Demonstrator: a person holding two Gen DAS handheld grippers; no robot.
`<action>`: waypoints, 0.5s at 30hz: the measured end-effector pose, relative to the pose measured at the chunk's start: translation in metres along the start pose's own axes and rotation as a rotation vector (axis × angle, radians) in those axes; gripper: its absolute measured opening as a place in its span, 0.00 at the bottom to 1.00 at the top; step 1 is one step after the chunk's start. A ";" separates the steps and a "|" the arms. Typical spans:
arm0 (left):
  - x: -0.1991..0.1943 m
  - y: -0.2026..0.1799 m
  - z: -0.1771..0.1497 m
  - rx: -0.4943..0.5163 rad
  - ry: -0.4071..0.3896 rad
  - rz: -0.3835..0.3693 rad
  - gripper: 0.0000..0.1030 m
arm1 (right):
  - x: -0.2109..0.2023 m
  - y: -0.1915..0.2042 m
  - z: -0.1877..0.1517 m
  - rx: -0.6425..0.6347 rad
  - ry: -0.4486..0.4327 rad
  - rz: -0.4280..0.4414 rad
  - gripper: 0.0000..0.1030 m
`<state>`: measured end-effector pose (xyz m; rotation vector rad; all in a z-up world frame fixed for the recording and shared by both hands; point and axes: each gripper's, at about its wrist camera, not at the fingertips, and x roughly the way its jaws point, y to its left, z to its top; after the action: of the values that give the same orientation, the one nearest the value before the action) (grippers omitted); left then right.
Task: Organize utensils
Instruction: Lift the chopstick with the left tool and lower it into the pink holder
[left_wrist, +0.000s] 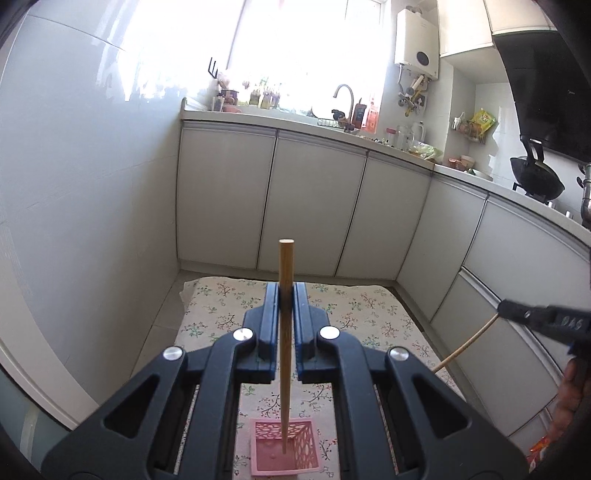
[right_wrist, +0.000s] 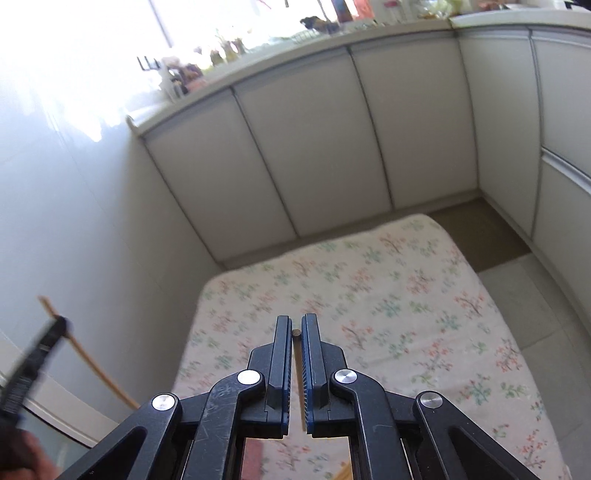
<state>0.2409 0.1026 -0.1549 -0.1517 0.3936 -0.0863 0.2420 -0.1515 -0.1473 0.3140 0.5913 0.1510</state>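
Note:
My left gripper (left_wrist: 286, 291) is shut on a wooden chopstick (left_wrist: 285, 325). The chopstick stands upright with its lower tip inside a pink lattice utensil holder (left_wrist: 284, 448) on the floral cloth (left_wrist: 369, 314). My right gripper (right_wrist: 296, 326) is shut on a second chopstick (right_wrist: 296, 333), seen end-on between the blue pads. In the left wrist view the right gripper (left_wrist: 506, 309) shows at the right edge with its chopstick (left_wrist: 469, 343) slanting down. In the right wrist view the left gripper (right_wrist: 61, 325) and its chopstick (right_wrist: 92, 365) show blurred at the left edge.
The floral cloth (right_wrist: 388, 295) covers a low table in a kitchen corner. White cabinet doors (left_wrist: 314, 199) stand behind it and a white wall (left_wrist: 92, 184) to the left. A countertop with a tap (left_wrist: 345, 96) and a wok (left_wrist: 537, 177) runs behind.

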 end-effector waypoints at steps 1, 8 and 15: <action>0.004 0.000 -0.001 0.003 0.008 0.003 0.08 | -0.003 0.005 0.003 -0.002 -0.013 0.022 0.03; 0.024 -0.009 -0.017 0.041 0.076 0.014 0.08 | -0.016 0.043 0.013 -0.040 -0.052 0.151 0.03; 0.029 -0.012 -0.024 0.078 0.116 0.016 0.08 | 0.026 0.055 -0.005 -0.035 0.052 0.196 0.04</action>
<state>0.2575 0.0849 -0.1852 -0.0665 0.5067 -0.0950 0.2581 -0.0921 -0.1465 0.3351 0.6078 0.3587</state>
